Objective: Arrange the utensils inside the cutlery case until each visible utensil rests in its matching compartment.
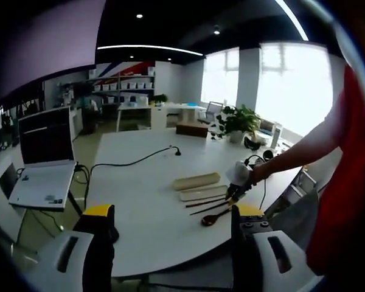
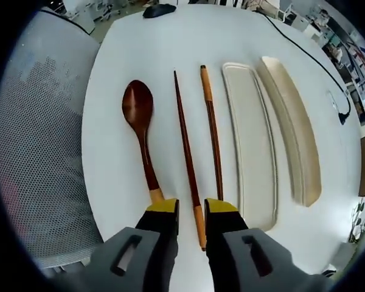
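In the right gripper view a dark wooden spoon [image 2: 137, 108] lies left of two brown chopsticks [image 2: 185, 149] [image 2: 212, 125], all parallel on the white table [image 2: 115, 176]. To their right lie the cream cutlery case tray [image 2: 249, 140] and its lid [image 2: 295, 134], both with nothing in them. My right gripper [image 2: 193, 212] is low over the near end of the left chopstick, its jaws narrowly apart with the orange tip between them. In the left gripper view my left gripper [image 1: 170, 228] hangs wide open off the table edge, far from the utensils [image 1: 207, 204], while the right gripper [image 1: 238, 181] touches down at them.
A grey mesh chair [image 2: 42, 121] stands beside the table. A black mouse [image 2: 158, 9] and a black cable [image 2: 304, 42] lie at the far side. An open laptop [image 1: 45, 158] sits on a side stand, and a potted plant [image 1: 240, 121] stands behind. A person's arm [image 1: 298, 152] reaches in.
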Demonstrator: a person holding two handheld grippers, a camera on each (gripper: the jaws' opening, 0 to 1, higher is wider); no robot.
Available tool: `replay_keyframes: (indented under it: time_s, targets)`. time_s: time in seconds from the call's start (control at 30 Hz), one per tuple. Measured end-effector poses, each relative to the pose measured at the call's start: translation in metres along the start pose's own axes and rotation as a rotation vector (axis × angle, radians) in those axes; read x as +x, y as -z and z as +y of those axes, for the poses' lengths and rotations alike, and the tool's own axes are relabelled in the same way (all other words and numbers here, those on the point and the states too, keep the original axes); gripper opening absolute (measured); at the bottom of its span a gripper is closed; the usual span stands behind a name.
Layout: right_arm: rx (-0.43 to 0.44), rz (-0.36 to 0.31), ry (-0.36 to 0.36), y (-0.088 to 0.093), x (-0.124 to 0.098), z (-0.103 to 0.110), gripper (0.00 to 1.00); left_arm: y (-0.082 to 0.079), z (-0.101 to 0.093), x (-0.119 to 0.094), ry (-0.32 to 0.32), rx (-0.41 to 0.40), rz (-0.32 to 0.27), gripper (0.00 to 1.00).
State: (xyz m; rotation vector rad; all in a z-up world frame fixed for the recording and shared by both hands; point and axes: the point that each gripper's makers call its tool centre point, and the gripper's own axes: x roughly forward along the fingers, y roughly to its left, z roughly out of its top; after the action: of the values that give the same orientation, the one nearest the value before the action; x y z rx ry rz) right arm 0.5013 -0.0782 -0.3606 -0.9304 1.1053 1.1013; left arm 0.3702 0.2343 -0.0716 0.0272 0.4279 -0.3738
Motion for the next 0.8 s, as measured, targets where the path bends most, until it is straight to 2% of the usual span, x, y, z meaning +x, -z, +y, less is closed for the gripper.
replay_keyframes:
  time_s: [0.33,0.47,0.57,0.67,0.8]
  targets:
    - [0.018,-0.001,-0.009,0.0,0.0026,-0.0012,0.12,0.0008,0.0011,-0.0003,-0.008,-0.006,-0.001,0.8]
    - [0.031,0.012,-0.021,0.0001,0.0031,0.0001,0.11,0.001,0.0,0.0001,-0.007,-0.006,-0.001,0.8]
    - [-0.018,0.022,-0.036,0.0002,0.004,-0.0005,0.11,0.0015,-0.0013,0.0009,-0.005,-0.009,-0.002,0.8]
    - [0.016,0.048,-0.046,-0.0002,0.0036,-0.0002,0.11,0.0037,-0.0027,0.0028,-0.002,-0.014,0.003,0.8]
    - [0.008,0.066,-0.054,-0.0005,0.0042,-0.0002,0.11,0.0045,-0.0059,0.0042,0.005,-0.016,0.003,0.8]
